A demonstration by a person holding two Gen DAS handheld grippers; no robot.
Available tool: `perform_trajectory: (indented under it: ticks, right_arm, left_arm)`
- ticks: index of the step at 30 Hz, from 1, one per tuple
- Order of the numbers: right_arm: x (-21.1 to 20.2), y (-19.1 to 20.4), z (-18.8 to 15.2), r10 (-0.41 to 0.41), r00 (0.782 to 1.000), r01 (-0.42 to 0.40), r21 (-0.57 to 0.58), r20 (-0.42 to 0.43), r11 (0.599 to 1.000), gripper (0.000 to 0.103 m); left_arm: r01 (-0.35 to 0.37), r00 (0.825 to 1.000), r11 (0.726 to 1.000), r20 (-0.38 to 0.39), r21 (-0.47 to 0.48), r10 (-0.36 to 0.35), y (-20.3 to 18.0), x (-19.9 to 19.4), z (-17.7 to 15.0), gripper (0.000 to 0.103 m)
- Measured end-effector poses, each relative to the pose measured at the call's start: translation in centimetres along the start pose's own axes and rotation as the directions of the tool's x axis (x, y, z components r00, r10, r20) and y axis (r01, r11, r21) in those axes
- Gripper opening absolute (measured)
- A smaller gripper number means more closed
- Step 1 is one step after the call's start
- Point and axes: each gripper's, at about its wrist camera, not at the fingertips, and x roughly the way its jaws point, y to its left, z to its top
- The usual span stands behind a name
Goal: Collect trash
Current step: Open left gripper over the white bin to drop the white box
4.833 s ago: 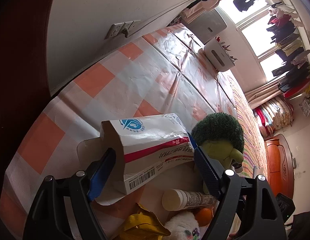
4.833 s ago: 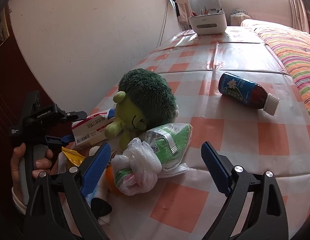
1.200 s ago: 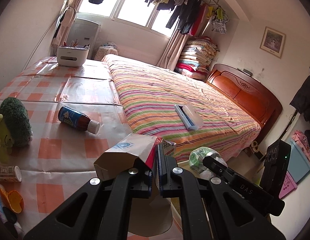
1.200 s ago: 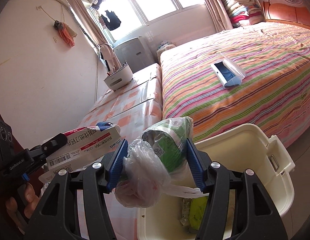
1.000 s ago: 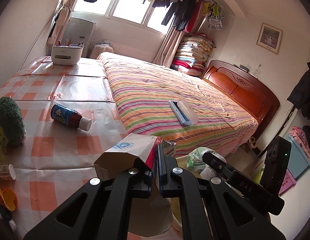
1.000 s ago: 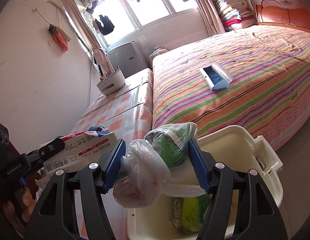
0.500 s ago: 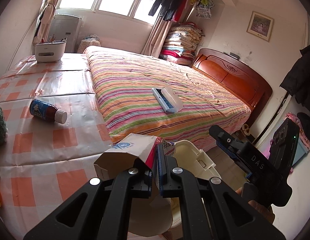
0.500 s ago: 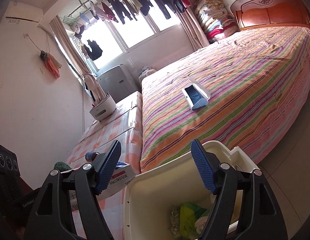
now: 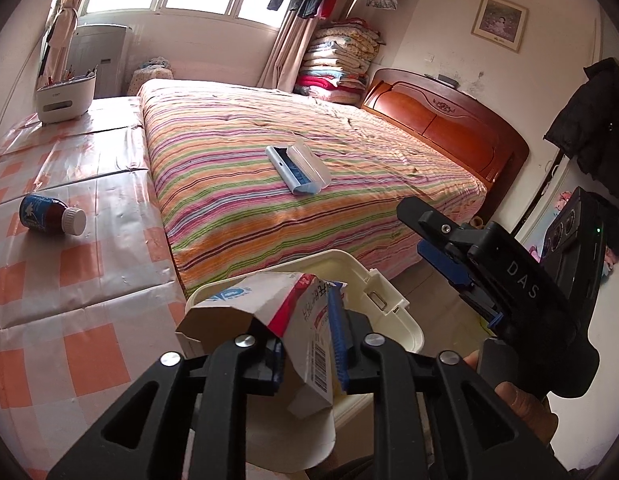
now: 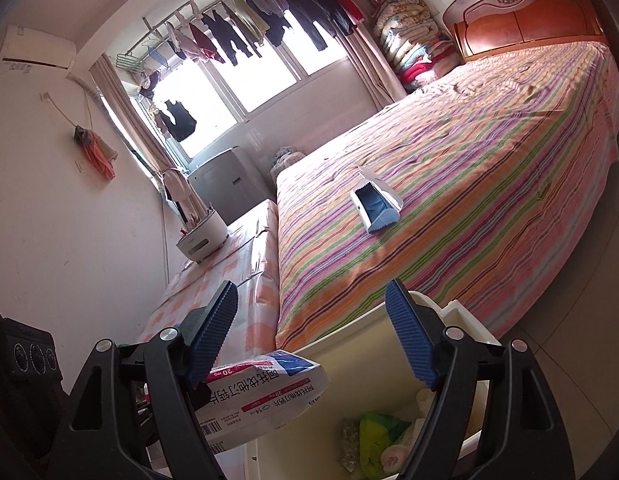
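We see a cream-white plastic bin (image 9: 393,312) at the foot of the bed, whose quilt (image 9: 309,200) runs in stripes of pink, orange, green, purple and pale blue. Over the bin hangs a white cardboard medicine box (image 9: 305,320) with a red band, a blue logo and a black barcode. Both grippers wear ribbed blue pads (image 10: 409,340) on black frames. Left of the bed, the tablecloth (image 9: 69,280) is checked orange and white; on it lies a brown bottle (image 9: 49,216) with a blue label and white cap. Green and yellow wrappers (image 10: 377,432) show inside the bin.
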Motion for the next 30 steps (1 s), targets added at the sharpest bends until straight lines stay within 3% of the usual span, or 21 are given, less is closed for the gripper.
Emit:
perform_trajectory:
  ticks: [1, 2, 5, 13, 17, 18, 21, 24, 27, 30]
  right_arm:
    - [0.0, 0.0, 0.0, 0.0, 1.0, 0.0, 0.0, 0.0, 1.0, 0.075]
    - [0.0, 0.0, 0.0, -0.001, 1.0, 0.001, 0.0, 0.001, 1.0, 0.075]
    - [0.1, -0.1, -0.1, -0.002, 1.0, 0.002, 0.003, 0.001, 1.0, 0.075]
    - [0.3, 0.1, -0.3, -0.003, 1.0, 0.003, -0.002, -0.002, 1.0, 0.075]
    - [-0.1, 0.0, -0.2, -0.001, 1.0, 0.001, 0.004, 0.018, 1.0, 0.075]
    - [-0.2, 0.0, -0.1, -0.004, 1.0, 0.004, 0.005, 0.029, 1.0, 0.075]
    - [-0.7, -0.5, 0.2, -0.008, 0.998, 0.007, 0.025, 0.059, 1.0, 0.076]
    - [-1.1, -0.9, 0.4, -0.014, 0.997, 0.012, 0.035, 0.072, 0.999, 0.076]
    - [-1.2, -1.1, 0.6, -0.013, 0.997, 0.01, 0.043, 0.074, 0.999, 0.077]
    - [-1.2, -1.1, 0.6, -0.007, 0.997, 0.004, 0.045, 0.074, 0.999, 0.077]
  left_arm:
    - [0.006, 1.0, 1.0, 0.005, -0.006, -0.006, 0.0, -0.1, -0.1, 0.071]
    - [0.013, 0.999, 1.0, 0.03, -0.016, -0.012, -0.1, -0.4, -0.2, 0.075]
    - [-0.006, 0.997, 1.0, 0.076, 0.015, 0.005, -0.8, -1.2, -0.3, 0.077]
    - [0.018, 0.996, 0.999, 0.083, 0.026, -0.02, -0.7, -2.3, 0.0, 0.079]
    - [0.072, 0.981, 0.996, 0.179, 0.056, -0.081, -1.4, -4.3, 0.4, 0.079]
    - [0.073, 0.981, 0.994, 0.172, 0.084, -0.086, -1.8, -4.3, 0.6, 0.079]
    - [0.092, 0.995, 0.991, 0.017, 0.101, -0.094, -2.3, -2.1, 0.9, 0.08]
    - [0.061, 0.996, 0.987, 0.054, 0.146, -0.069, -2.9, -2.2, 0.3, 0.08]
    - [0.078, 0.996, 0.978, 0.023, 0.195, -0.084, -3.7, -2.2, 0.0, 0.08]
    - [0.063, 0.993, 0.977, 0.082, 0.204, -0.081, -3.9, -3.2, -0.2, 0.08]
